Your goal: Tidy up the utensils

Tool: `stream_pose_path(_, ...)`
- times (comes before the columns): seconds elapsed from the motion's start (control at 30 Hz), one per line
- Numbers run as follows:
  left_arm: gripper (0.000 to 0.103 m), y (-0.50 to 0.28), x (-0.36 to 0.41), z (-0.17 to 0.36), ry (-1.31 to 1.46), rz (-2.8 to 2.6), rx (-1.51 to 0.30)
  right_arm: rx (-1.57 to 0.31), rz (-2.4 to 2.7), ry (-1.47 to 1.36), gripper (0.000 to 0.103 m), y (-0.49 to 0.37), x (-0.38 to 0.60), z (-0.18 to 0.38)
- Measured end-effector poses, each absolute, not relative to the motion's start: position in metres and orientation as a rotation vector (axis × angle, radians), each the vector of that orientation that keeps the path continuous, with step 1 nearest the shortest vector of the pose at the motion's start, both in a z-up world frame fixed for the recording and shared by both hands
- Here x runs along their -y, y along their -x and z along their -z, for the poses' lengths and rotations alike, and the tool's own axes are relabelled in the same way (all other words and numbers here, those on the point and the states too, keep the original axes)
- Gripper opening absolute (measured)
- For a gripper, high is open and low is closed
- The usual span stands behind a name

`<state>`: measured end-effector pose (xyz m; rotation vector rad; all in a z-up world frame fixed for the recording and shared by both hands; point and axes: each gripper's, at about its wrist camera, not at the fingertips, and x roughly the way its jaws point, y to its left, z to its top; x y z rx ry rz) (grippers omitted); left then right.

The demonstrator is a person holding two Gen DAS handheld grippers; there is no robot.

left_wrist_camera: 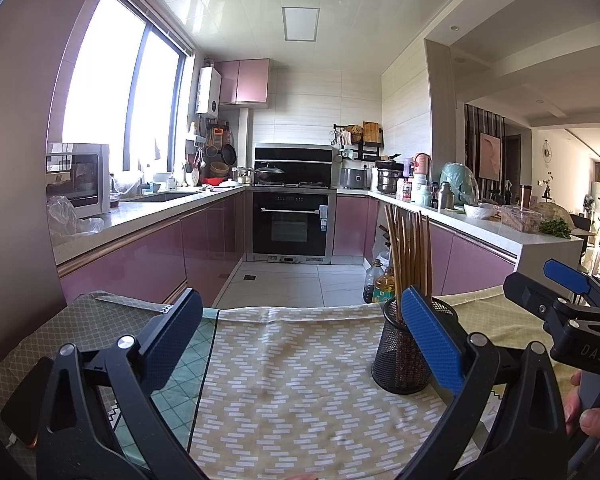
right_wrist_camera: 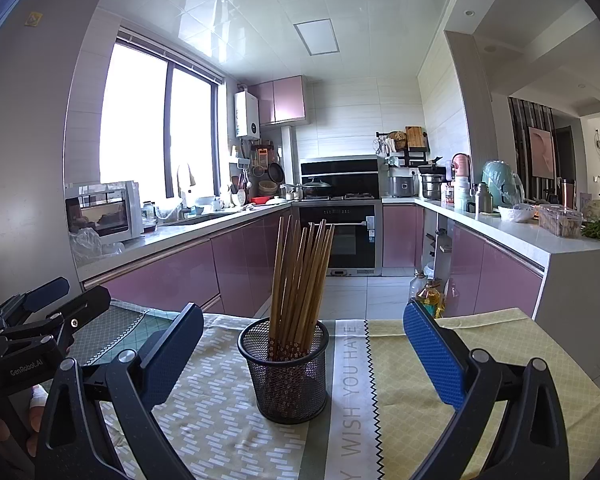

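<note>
Two sets of tongs, both spread wide, both empty. Your left tongs [left_wrist_camera: 300, 340] hover over the patterned cloth [left_wrist_camera: 284, 380] on the desk; the black mesh holder [left_wrist_camera: 404, 348] stands just behind their right-hand finger. Your right tongs [right_wrist_camera: 304, 352] face the same mesh holder head-on, centred between their blue pads [right_wrist_camera: 434, 356] but not touching. Chopsticks [right_wrist_camera: 298, 276] stand bundled upright in the holder, tips fanning slightly (count unclear). Your thumb [left_wrist_camera: 594, 420] shows at the left view's lower right edge.
</note>
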<state>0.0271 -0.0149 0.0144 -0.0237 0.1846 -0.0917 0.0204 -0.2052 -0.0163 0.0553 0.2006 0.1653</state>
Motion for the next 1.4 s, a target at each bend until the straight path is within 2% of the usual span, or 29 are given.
stream_pose_path(1.4,0.098,-0.0308,0.0183,-0.0068,0.012,0.1,-0.21,-0.214,-0.164,-0.055,0.097,-0.0204,0.2075,0.0177)
